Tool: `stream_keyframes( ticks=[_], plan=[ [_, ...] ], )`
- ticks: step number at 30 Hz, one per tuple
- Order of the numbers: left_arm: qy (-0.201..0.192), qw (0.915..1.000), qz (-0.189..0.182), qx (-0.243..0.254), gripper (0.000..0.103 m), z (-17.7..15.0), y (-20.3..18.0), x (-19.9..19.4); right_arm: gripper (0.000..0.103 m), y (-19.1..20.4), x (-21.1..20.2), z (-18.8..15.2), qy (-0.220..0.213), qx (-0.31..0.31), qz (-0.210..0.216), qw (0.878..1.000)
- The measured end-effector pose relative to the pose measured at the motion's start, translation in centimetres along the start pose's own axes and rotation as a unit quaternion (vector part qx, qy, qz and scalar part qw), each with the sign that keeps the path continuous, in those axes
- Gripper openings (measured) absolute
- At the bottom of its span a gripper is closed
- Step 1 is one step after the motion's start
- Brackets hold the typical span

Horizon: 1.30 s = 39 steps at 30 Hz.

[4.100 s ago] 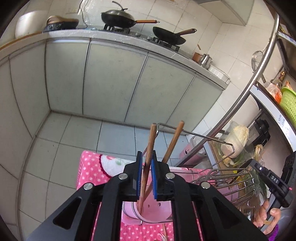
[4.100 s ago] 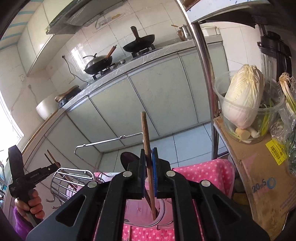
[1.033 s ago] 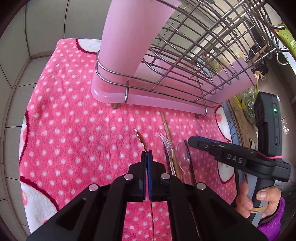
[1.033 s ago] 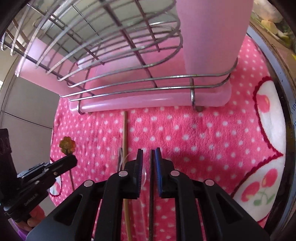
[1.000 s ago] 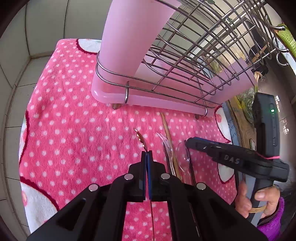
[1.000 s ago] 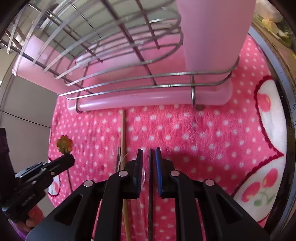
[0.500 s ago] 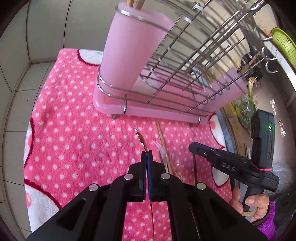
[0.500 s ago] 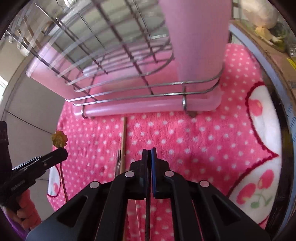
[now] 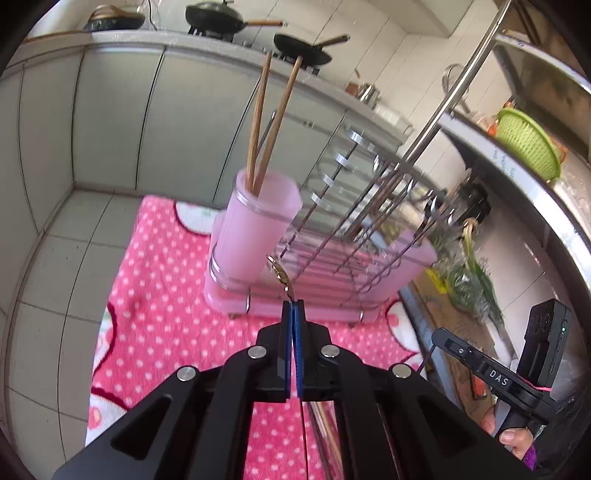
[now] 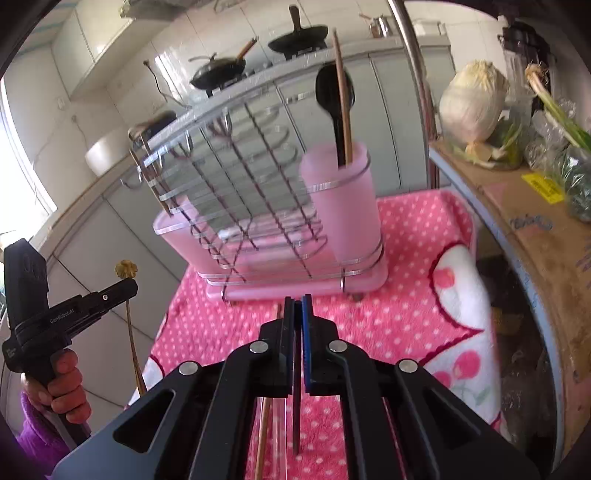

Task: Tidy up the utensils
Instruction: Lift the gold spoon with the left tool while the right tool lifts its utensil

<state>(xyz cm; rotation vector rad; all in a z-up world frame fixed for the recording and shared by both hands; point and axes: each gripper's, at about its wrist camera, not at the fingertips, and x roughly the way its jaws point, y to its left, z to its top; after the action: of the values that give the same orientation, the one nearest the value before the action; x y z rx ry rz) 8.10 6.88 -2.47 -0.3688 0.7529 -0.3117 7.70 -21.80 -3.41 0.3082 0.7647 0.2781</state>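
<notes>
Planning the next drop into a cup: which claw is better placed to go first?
Probably right. The right claw, shut on a dark utensil, faces the pink cup with little offset. The left claw, shut on a gold-topped utensil, sits right of its cup.

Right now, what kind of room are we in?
Most likely a home kitchen. Two black woks sit on a stove, a pink dish rack holds chopsticks in its cup, and a cabbage waits on a shelf.
</notes>
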Motion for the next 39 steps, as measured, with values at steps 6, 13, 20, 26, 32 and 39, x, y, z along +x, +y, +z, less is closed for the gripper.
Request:
stream_keyframes(
  ticks=[6,13,20,26,32,39],
  plan=[
    [-0.029,0.9996,-0.005,0.005,0.001,1.0,-0.9,-1.2,0.004,-0.1,-2.4,1.7,-0.036,-0.001,-0.001,0.999],
    [-0.051,0.9987,-0.002,0.005,0.001,2.2,-1.2,-2.1,0.004,0.8,-4.8,4.3,-0.072,-0.022,0.004,0.997],
    [-0.083,0.9965,0.003,0.0,0.001,3.9,-1.1,-2.9,0.004,1.7,-6.9,7.3,-0.1,-0.039,0.011,0.994],
    [-0.122,0.9925,0.008,0.004,0.001,6.5,-1.7,-3.5,0.004,2.3,-8.8,10.3,-0.135,-0.048,0.009,0.99],
    [-0.174,0.9844,0.017,0.023,0.001,9.7,-3.2,-4.0,0.004,2.4,-10.2,13.5,-0.173,-0.053,-0.004,0.983],
    [-0.243,0.9687,0.048,0.019,0.001,12.7,-4.0,-3.7,0.004,1.7,-9.5,16.0,-0.188,-0.052,-0.02,0.981]
  ],
)
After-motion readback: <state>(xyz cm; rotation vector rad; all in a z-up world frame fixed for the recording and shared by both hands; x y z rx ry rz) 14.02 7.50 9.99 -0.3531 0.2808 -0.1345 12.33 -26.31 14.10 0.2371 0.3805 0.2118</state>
